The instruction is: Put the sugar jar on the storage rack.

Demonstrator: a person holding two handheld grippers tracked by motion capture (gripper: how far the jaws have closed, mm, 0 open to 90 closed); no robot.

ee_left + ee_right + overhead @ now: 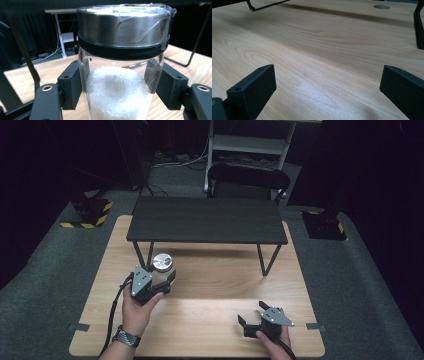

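The left gripper point(165, 281) is clenched on the glass jar point(120, 82) with the metal lid point(162, 262), near the small black shelf point(207, 220), so carrying seems in hand, and next it needs a steady placing, while the right gripper point(251, 316) rests released on the table point(210, 320).

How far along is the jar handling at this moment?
Done: the left gripper is shut on the jar of white grains. In hand: the jar, lid on. Left: setting it down somewhere, perhaps the black shelf. The right gripper rests open on the table.
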